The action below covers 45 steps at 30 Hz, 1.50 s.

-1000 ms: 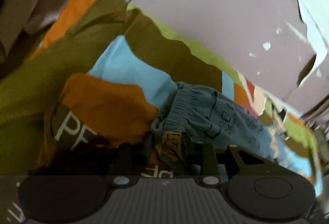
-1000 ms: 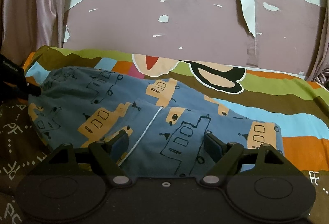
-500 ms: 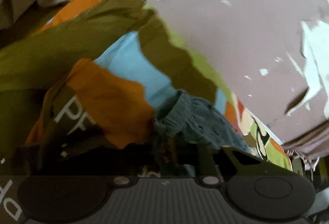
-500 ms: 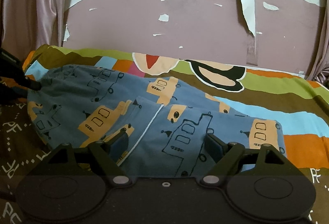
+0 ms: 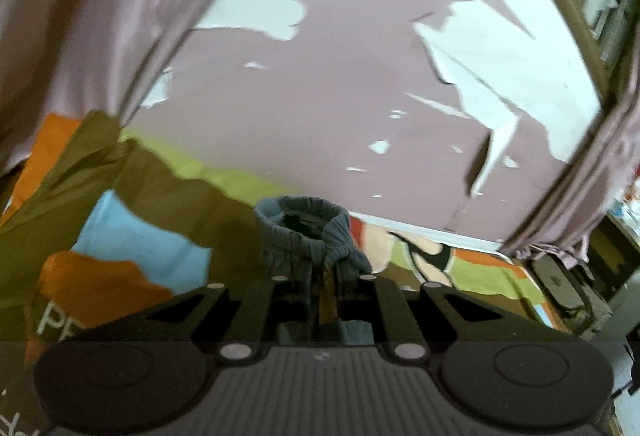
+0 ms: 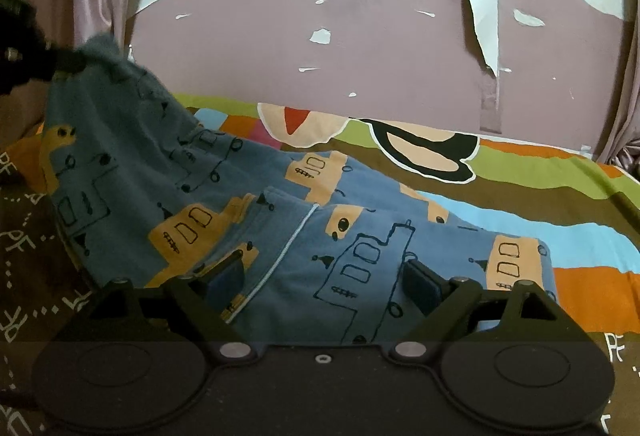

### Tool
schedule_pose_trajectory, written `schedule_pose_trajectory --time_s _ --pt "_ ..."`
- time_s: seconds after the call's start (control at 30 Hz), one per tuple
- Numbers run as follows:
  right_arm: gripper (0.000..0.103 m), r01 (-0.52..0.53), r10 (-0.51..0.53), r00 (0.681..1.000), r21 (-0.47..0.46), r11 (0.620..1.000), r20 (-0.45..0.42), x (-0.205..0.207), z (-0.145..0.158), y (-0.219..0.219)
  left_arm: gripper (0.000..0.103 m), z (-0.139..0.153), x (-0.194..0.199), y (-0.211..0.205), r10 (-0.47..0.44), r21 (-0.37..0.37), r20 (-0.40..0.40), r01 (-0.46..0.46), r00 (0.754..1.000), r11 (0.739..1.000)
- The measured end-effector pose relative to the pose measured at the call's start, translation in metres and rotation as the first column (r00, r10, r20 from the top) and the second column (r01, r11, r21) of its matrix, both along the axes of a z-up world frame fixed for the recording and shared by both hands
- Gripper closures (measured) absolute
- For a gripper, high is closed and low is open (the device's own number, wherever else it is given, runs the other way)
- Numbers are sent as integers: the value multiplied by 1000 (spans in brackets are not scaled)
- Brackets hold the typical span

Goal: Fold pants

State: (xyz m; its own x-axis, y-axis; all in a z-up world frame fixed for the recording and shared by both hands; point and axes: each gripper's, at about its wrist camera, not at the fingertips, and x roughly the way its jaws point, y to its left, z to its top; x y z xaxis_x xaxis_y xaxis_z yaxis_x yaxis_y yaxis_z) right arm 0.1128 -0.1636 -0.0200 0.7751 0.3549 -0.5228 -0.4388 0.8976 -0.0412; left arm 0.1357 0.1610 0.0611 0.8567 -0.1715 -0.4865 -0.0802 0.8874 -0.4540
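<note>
Two grippers work on the blue pants, which lie across the middle of the right wrist view on a striped blanket. The left gripper has its jaws squeezed tight on the bunched waistband in the middle of its view. In the upper left of the right wrist view, that corner is lifted up. The right gripper sits low over the pants, jaws wide apart, holding nothing. A peeling pink wall fills the top.

1 pants, 1 bedsheet, 2 curtains
</note>
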Motion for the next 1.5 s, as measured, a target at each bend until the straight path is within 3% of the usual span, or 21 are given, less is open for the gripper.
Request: schedule_pose_trajectory --time_s 0.2,0.4,0.5,0.7,0.87,1.03,1.23,1.3,1.33,1.37,1.43,1.5 --pt "15 8 -8 1000 27 1000 13 -2 3 -7 92 30 5 -37 -126 69 41 123 991 990" --pt "15 17 -19 999 51 999 33 -3 11 -29 91 60 17 -89 -310 190 53 295 949 936" --pt "15 19 -21 999 73 997 37 -2 18 -51 91 70 25 -126 -439 259 28 418 898 871" --pt "15 -5 4 993 13 1000 116 -6 29 -104 91 68 34 -215 -660 372 -49 627 749 684" --pt "15 49 -38 990 -78 996 138 -10 23 -146 91 35 35 -275 -741 322 -100 726 664 608" --pt "15 132 -123 988 -102 986 95 -11 8 -188 88 -17 29 -303 -775 374 -191 774 603 510" --pt "15 175 -171 984 -62 983 56 -10 0 -204 76 -31 16 -296 -769 448 -198 754 608 480" --pt "15 173 -170 984 -46 984 51 -8 0 -204 69 -27 11 -290 -779 456 -191 757 597 468" --pt "15 172 -171 984 -32 985 44 -7 1 -203 56 -26 11 -287 -784 443 -188 764 592 470" --pt "15 172 -172 985 -18 985 36 -6 2 -203 42 -24 12 -284 -785 420 -182 769 592 482" --pt "15 179 -179 983 -4 984 30 -3 5 -202 30 -16 14 -271 -784 364 -160 774 600 518" --pt "15 190 -190 981 0 982 29 0 8 -204 25 -9 16 -254 -764 331 -141 757 630 563"
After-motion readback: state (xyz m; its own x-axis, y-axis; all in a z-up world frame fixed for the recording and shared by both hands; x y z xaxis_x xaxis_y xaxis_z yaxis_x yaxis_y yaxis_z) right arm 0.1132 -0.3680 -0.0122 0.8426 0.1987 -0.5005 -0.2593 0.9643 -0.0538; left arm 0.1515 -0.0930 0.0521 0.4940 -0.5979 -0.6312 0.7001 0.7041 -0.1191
